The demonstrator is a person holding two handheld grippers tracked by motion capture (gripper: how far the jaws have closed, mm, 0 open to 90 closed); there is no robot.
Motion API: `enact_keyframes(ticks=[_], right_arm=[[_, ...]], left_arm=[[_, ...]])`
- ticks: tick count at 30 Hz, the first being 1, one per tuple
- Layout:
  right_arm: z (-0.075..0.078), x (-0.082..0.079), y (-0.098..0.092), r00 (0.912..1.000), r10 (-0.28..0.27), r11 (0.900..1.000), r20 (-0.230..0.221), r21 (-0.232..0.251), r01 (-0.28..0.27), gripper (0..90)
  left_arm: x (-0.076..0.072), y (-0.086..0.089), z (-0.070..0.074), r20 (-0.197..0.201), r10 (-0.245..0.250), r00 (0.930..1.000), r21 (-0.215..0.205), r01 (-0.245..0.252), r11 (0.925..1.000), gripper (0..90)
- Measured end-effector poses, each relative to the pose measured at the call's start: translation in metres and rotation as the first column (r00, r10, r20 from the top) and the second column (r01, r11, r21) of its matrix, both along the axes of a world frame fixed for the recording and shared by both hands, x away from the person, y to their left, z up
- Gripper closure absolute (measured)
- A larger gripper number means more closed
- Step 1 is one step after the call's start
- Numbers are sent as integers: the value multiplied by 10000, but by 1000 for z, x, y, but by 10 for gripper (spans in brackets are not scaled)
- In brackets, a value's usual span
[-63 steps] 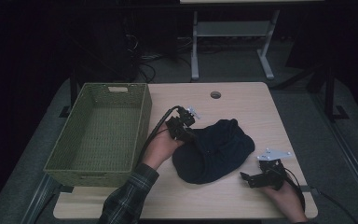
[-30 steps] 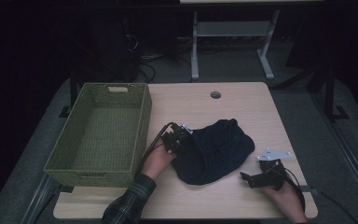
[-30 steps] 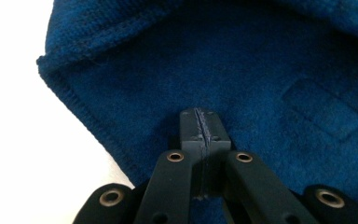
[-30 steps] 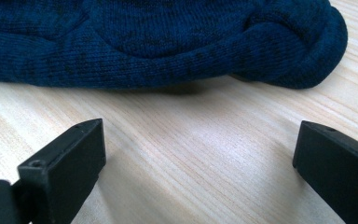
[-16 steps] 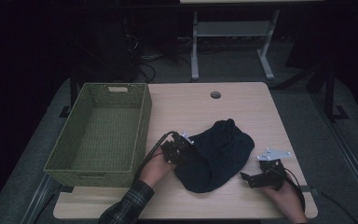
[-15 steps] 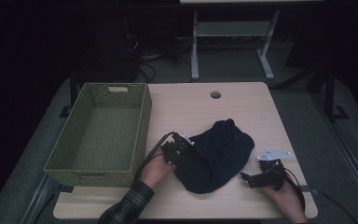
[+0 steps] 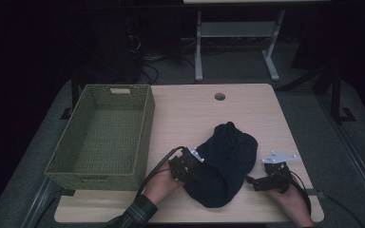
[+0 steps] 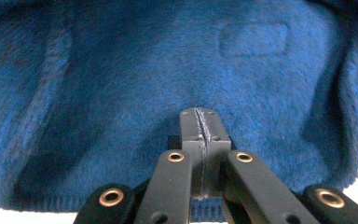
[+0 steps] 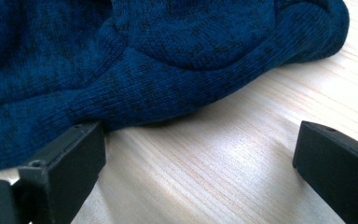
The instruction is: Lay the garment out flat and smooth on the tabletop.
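Left claw (image 8: 200, 140) pinches the blue sweater (image 7: 225, 164) to drag it; right claw (image 9: 196, 158) waits spread on the worktop (image 7: 190, 114).

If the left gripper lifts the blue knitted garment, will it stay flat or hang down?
The blue knitted garment lies bunched in soft folds, so it will probably droop. Its fuzzy knit likely grips well, and the left gripper has its jaws shut on it.

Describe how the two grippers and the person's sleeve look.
Both grippers have black jaws. The left gripper has brass-coloured rivets on its black linkage, and a black cable trails from it. The right gripper carries a grey three-cornered plate. The sleeve is dark plaid.
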State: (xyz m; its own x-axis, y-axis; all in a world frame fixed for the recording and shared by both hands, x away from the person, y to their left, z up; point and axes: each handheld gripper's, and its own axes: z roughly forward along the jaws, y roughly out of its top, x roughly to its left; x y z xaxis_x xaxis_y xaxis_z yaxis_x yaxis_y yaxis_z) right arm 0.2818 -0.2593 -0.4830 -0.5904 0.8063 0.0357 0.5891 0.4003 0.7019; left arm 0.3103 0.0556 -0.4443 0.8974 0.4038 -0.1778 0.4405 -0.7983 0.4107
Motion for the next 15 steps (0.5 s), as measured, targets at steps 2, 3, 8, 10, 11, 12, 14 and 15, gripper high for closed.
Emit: enact_keyframes(ticks=[2, 3, 8, 10, 11, 12, 14, 15], right_arm=[[0, 0, 0, 10000, 7, 10000, 3, -8, -7, 21], [0, 0, -1, 10000, -5, 10000, -3, -11, 5, 21], [3, -2, -2, 9999, -96, 9995, 29, -298, 97, 43], [7, -4, -3, 9999, -93, 9993, 139, -357, 98, 78], [10, -5, -3, 9997, -128, 9995, 187, -285, 133, 84], [13, -5, -4, 9995, -119, 9997, 289, -215, 125, 119], [18, -7, -6, 9991, -116, 9999, 420, 23, 115, 145], [22, -8, -6, 9988, -152, 9997, 473, 202, 142, 155]], left_arm=[[-4, -2, 1, -38, -140, 9999, 44, 140, 9999, 892], [-6, -2, 2, -22, -147, 9999, 43, 148, 9999, 872], [-6, 4, 17, 155, -4, 9999, -466, 11, 9989, 799], [-4, 6, 25, 286, 63, 9996, -595, -46, 9982, 799], [-2, 8, 29, 342, 101, 9994, -708, -77, 9975, 798], [0, 9, 32, 358, 180, 9992, -819, -150, 9965, 798], [4, 11, 38, 515, 284, 9983, -894, -237, 9957, 788], [6, 12, 41, 592, 225, 9980, -842, -174, 9963, 779]])
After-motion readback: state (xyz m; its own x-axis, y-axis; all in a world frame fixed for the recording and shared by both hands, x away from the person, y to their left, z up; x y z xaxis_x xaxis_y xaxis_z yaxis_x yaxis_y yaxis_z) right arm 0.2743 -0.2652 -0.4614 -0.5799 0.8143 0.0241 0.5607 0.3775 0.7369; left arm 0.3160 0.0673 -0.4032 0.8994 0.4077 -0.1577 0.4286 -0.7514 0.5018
